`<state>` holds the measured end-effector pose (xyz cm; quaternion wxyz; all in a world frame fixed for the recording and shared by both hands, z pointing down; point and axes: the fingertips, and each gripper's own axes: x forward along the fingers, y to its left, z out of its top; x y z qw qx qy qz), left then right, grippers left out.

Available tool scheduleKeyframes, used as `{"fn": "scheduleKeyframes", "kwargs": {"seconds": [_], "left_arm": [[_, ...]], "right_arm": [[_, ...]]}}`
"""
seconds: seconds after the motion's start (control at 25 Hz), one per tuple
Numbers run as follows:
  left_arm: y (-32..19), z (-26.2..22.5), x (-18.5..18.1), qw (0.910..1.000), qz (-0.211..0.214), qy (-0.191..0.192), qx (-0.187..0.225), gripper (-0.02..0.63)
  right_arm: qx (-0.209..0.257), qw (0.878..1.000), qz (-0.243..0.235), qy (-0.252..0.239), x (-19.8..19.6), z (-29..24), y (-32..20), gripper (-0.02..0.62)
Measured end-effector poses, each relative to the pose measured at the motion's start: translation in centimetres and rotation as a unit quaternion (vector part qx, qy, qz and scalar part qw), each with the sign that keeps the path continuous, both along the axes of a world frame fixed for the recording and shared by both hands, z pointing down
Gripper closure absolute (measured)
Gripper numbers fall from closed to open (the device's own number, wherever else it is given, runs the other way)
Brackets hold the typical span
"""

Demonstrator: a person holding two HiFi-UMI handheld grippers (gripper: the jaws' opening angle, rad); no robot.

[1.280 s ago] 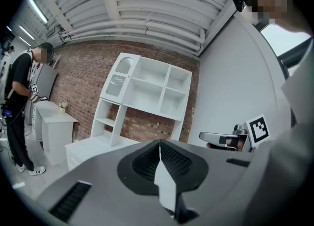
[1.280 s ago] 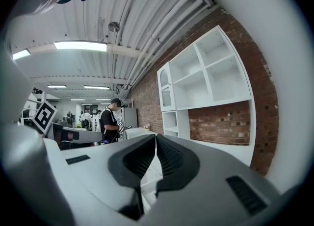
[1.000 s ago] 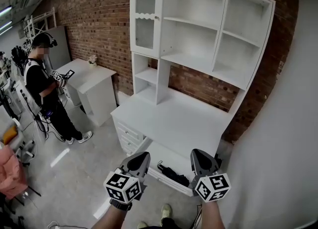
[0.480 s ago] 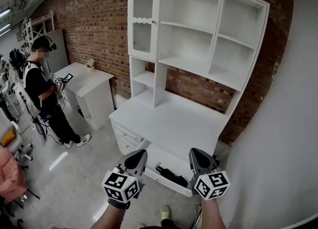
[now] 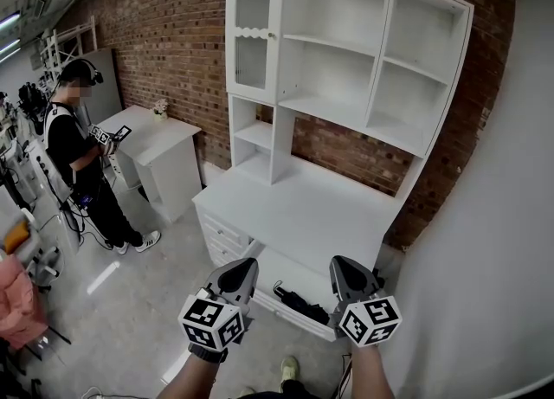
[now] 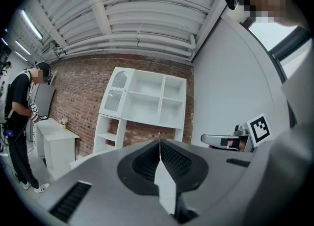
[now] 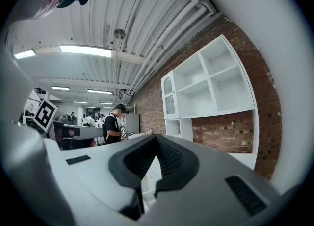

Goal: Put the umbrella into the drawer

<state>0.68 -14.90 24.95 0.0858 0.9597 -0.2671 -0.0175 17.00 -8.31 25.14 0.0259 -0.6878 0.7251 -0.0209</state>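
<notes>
You are holding the left gripper and the right gripper level in front of the white desk, each with its jaws pressed together and gripping nothing. The black folded umbrella is lying in the open drawer under the desktop. In the head view it is showing between your two grippers, apart from both.

umbrella seemingly in open drawer, shelves on desk behind, person left
</notes>
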Motion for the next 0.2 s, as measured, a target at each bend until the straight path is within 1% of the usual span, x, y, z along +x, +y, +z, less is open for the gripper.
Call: {"fn": "scheduleKeyframes", "kwargs": {"seconds": [0.2], "left_arm": [[0.00,0.06,-0.25,1.0000,0.001,-0.001,-0.001,0.594]], "right_arm": [[-0.001,1.000,0.002,-0.002,-0.25,0.11,0.03,0.591]]}}
